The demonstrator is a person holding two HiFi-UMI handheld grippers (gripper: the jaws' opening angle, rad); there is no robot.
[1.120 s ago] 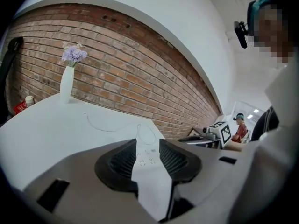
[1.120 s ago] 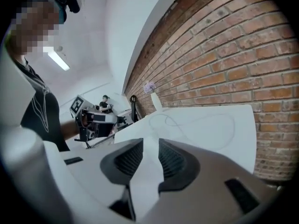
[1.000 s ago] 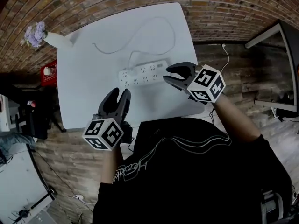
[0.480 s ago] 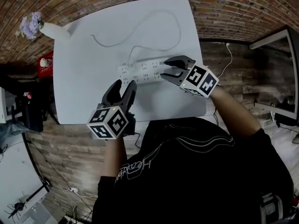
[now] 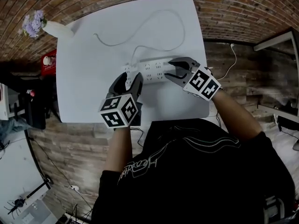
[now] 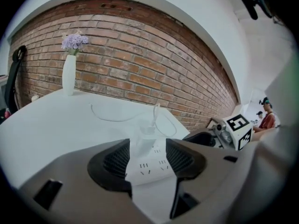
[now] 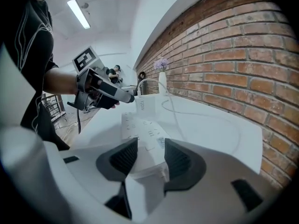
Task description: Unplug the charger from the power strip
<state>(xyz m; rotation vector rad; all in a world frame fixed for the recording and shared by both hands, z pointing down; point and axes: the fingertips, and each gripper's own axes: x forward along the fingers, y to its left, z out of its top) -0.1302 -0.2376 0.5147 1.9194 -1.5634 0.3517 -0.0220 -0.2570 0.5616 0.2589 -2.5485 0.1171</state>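
A white power strip (image 5: 152, 70) lies across the white table (image 5: 88, 87). A white charger (image 6: 148, 134) stands plugged into its left part, and its thin cable (image 5: 163, 20) loops off toward the far side. My left gripper (image 5: 128, 80) is at the strip's left end; its jaws have just been opening and now stand open astride that end (image 6: 148, 169), with the charger just beyond them. My right gripper (image 5: 172, 69) is at the right end; its jaws have also just been opening and straddle the strip (image 7: 149, 146). From there the charger (image 7: 145, 107) shows farther along.
A white vase with purple flowers (image 5: 51, 28) stands at the table's far left corner, also seen as the vase (image 6: 69, 73) before a brick wall. A red object (image 5: 46, 63) sits off the table's left edge. A white cable (image 5: 229, 62) lies on the wooden floor at right.
Both grippers came down onto the power strip. The left one moved up and right to its left end; the right one settled over the right end. Both pairs of jaws stand wider.
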